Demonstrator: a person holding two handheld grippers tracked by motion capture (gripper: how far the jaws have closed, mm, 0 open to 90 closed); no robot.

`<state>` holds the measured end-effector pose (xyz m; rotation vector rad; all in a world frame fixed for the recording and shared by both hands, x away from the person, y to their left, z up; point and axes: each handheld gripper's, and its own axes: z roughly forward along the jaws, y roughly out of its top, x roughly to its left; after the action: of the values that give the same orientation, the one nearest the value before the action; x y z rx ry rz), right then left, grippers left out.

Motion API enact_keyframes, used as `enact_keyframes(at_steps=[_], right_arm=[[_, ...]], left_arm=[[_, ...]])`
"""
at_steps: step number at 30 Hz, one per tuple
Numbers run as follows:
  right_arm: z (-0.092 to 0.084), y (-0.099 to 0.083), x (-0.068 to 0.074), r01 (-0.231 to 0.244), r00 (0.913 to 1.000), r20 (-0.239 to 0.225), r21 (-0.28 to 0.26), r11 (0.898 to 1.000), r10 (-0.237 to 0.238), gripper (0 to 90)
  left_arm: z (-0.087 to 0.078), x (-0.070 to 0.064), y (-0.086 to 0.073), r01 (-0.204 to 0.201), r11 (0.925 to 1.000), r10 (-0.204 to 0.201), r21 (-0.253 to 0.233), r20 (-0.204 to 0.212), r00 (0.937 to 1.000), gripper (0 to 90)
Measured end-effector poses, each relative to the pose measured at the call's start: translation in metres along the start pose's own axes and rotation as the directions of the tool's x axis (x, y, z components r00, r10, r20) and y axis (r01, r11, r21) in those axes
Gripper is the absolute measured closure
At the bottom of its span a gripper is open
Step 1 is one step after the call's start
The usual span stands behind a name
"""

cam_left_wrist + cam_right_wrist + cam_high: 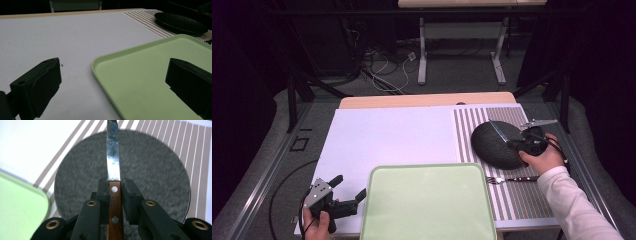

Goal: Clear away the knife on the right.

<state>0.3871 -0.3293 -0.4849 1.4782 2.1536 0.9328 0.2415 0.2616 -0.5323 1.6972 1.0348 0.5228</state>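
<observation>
Right gripper view: knife [113, 155] is clamped by its wooden handle between the black jaws, blade runs straight ahead of the right gripper [115, 185], over the dark round plate [155, 177].
High view: right gripper [523, 144] is above the plate [492, 146], on the striped placemat [467, 135]; a fork [507, 179] lies just near of plate, long axis across the table.
Left gripper [348, 187]: jaws wide apart, nothing between, resting at left edge of the green tray [377, 220].
Key relation: tray is left of the knife and nearer to the person; blade long axis points away from right hand, approx. toward upper left.
Judgement: right hand is the one to place the knife, prob. on tray or beside plate; left is idle.
</observation>
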Motion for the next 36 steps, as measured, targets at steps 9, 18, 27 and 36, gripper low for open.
enact_keyframes(at_steps=[9, 18, 27, 36], right_arm=[[-0.014, -0.029, 0.029, 0.029, 0.9993, 0.022, 0.020, 0.999, -0.029, 77.1], [-0.032, -0.049, 0.052, 0.006, 1.0000, -0.008, 0.012, 1.000, -0.006, 77.1], [-0.048, -0.075, 0.079, 0.057, 0.9984, 0.003, -0.002, 0.998, -0.057, 77.1], [-0.057, -0.086, 0.093, 0.072, 0.9972, -0.022, -0.004, 0.997, -0.072, 77.1]], left_arm=[[-0.001, -0.001, 0.000, -0.012, 0.9999, 0.012, -0.001, 0.004, 0.9999, 0.4], [0.000, -0.002, 0.000, -0.008, 1.0000, 0.008, 0.000, 0.014, 0.9999, 0.4], [-0.001, -0.003, 0.001, -0.015, 0.9999, 0.015, -0.005, 0.019, 0.9997, 0.4], [-0.003, -0.002, 0.001, -0.011, 0.9999, 0.011, -0.010, 0.017, 0.9998, 0.4]])
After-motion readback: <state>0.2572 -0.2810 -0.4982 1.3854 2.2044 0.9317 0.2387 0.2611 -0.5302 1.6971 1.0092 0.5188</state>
